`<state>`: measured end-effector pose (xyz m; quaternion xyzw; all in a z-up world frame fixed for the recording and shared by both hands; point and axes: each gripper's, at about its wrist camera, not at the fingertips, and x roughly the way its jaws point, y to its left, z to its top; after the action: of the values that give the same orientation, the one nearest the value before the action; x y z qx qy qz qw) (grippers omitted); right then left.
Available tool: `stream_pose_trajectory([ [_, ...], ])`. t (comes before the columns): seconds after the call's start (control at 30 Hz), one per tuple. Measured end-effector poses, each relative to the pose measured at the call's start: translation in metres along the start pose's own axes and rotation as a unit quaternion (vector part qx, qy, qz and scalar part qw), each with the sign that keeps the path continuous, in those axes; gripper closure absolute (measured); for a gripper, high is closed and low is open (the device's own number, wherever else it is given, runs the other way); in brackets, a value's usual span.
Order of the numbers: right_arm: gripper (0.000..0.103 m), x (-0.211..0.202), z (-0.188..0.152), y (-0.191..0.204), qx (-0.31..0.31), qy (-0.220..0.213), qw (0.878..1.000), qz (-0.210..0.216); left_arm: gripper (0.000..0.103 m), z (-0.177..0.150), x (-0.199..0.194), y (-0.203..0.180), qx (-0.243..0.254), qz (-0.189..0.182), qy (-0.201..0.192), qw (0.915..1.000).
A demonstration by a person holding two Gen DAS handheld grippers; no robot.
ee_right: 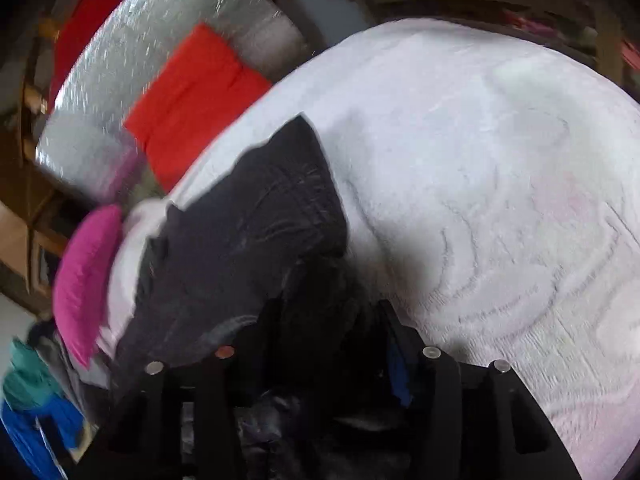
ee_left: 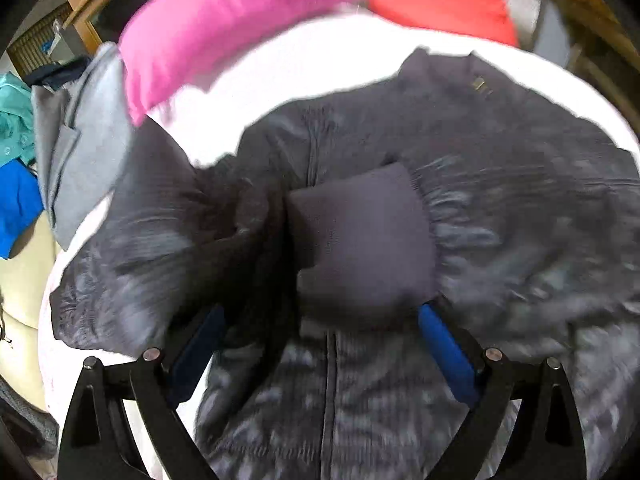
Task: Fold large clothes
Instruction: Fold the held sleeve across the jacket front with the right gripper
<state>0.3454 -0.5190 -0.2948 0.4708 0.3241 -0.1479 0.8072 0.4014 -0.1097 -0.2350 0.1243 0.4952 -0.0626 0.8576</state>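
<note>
Gaping left hand-held gripper [ee_left: 320, 320] over dark jacket [ee_left: 480, 208], right hand-held gripper [ee_right: 320, 344] clamping jacket fabric

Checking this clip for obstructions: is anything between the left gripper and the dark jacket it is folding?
Nothing visible. The left gripper is open directly over the dark quilted jacket, its blue pads either side of the ribbed cuff. The pink cushion lies off beyond the jacket.

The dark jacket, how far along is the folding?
Early. The dark jacket lies zipped, front up, on the white cover, one sleeve cuff already across the chest. The left gripper stands open behind that cuff; the right gripper is bunched in jacket fabric, grip unclear. The other sleeve and body folds remain.
</note>
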Motion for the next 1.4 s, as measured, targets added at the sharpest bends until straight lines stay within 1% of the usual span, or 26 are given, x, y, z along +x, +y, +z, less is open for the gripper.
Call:
stream_pose_trajectory([
  [0.03, 0.026, -0.012, 0.001, 0.006, 0.006, -0.016, 1.0, 0.012, 0.006, -0.008, -0.018, 0.005, 0.002, -0.005, -0.024, 0.9997],
  [0.1, 0.022, -0.037, -0.004, 0.019, -0.003, -0.061, 0.998, 0.027, 0.006, -0.024, -0.05, 0.024, -0.009, -0.017, -0.052, 0.9985],
  [0.13, 0.02, -0.047, -0.008, 0.03, -0.018, -0.073, 0.996, 0.038, 0.006, -0.03, -0.059, 0.034, -0.017, -0.022, -0.058, 0.9979],
  [0.17, 0.02, -0.052, -0.013, 0.042, -0.034, -0.072, 0.995, 0.054, 0.006, -0.042, -0.074, 0.054, -0.036, -0.03, -0.068, 0.9966],
  [0.2, 0.02, -0.055, -0.018, 0.049, -0.043, -0.068, 0.995, 0.065, 0.006, -0.051, -0.083, 0.069, -0.051, -0.029, -0.074, 0.9955],
  [0.27, 0.02, -0.059, -0.038, 0.075, -0.074, -0.054, 0.991, 0.094, 0.006, -0.068, -0.097, 0.103, -0.082, -0.021, -0.08, 0.9932],
  [0.37, 0.02, -0.058, -0.071, 0.101, -0.12, -0.044, 0.985, 0.117, 0.006, -0.09, -0.108, 0.147, -0.119, -0.002, -0.087, 0.9891],
  [0.43, 0.02, -0.054, -0.091, 0.112, -0.144, -0.025, 0.981, 0.129, 0.006, -0.102, -0.114, 0.161, -0.131, 0.008, -0.089, 0.9873],
  [0.5, 0.02, -0.048, -0.106, 0.119, -0.157, -0.001, 0.978, 0.137, 0.006, -0.112, -0.114, 0.168, -0.139, 0.002, -0.088, 0.9863],
  [0.57, 0.02, -0.048, -0.114, 0.117, -0.158, 0.018, 0.974, 0.163, 0.006, -0.114, -0.111, 0.164, -0.133, -0.009, -0.081, 0.9877],
  [0.63, 0.02, -0.043, -0.114, 0.118, -0.149, 0.033, 0.972, 0.18, 0.006, -0.111, -0.103, 0.156, -0.127, -0.01, -0.076, 0.9889],
  [0.7, 0.02, -0.034, -0.111, 0.11, -0.134, 0.041, 0.972, 0.187, 0.006, -0.109, -0.091, 0.151, -0.139, -0.021, -0.064, 0.988],
  [0.77, 0.02, -0.022, -0.111, 0.102, -0.121, 0.067, 0.972, 0.19, 0.006, -0.11, -0.078, 0.148, -0.161, -0.03, -0.049, 0.9853],
  [0.83, 0.02, -0.012, -0.11, 0.094, -0.109, 0.088, 0.973, 0.182, 0.006, -0.109, -0.064, 0.143, -0.178, -0.041, -0.031, 0.9826],
  [0.9, 0.02, -0.001, -0.104, 0.083, -0.079, 0.102, 0.975, 0.183, 0.006, -0.103, -0.059, 0.129, -0.183, -0.056, -0.025, 0.9813],
  [0.93, 0.02, 0.006, -0.099, 0.075, -0.051, 0.111, 0.974, 0.19, 0.006, -0.097, -0.058, 0.119, -0.177, -0.059, -0.028, 0.982],
  [1.0, 0.022, 0.013, -0.088, 0.06, -0.004, 0.116, 0.972, 0.206, 0.006, -0.084, -0.058, 0.097, -0.157, -0.064, -0.035, 0.9849],
  [1.07, 0.022, 0.018, -0.077, 0.042, 0.036, 0.113, 0.97, 0.214, 0.007, -0.061, -0.051, 0.065, -0.13, -0.069, -0.036, 0.9884],
  [1.1, 0.022, 0.02, -0.075, 0.036, 0.051, 0.117, 0.967, 0.22, 0.01, -0.051, -0.045, 0.054, -0.124, -0.073, -0.035, 0.989],
  [1.13, 0.022, 0.023, -0.073, 0.029, 0.068, 0.121, 0.964, 0.227, 0.025, -0.04, -0.037, 0.044, -0.119, -0.078, -0.029, 0.9893],
  [1.17, 0.023, 0.027, -0.073, 0.02, 0.096, 0.128, 0.958, 0.24, 0.042, -0.031, -0.027, 0.036, -0.119, -0.085, -0.016, 0.9892],
  [1.23, 0.024, 0.028, -0.071, 0.008, 0.125, 0.133, 0.95, 0.254, 0.054, -0.017, -0.006, 0.03, -0.132, -0.101, 0.01, 0.986],
  [1.27, 0.024, 0.029, -0.071, 0.007, 0.13, 0.134, 0.949, 0.256, 0.054, -0.009, 0.008, 0.025, -0.14, -0.104, 0.022, 0.9844],
  [1.37, 0.024, 0.033, -0.07, 0.007, 0.129, 0.133, 0.95, 0.252, 0.054, 0.007, 0.03, 0.016, -0.133, -0.066, 0.029, 0.9885],
  [1.4, 0.025, 0.035, -0.069, 0.006, 0.131, 0.132, 0.95, 0.251, 0.054, 0.01, 0.037, 0.015, -0.13, -0.064, 0.032, 0.989],
])
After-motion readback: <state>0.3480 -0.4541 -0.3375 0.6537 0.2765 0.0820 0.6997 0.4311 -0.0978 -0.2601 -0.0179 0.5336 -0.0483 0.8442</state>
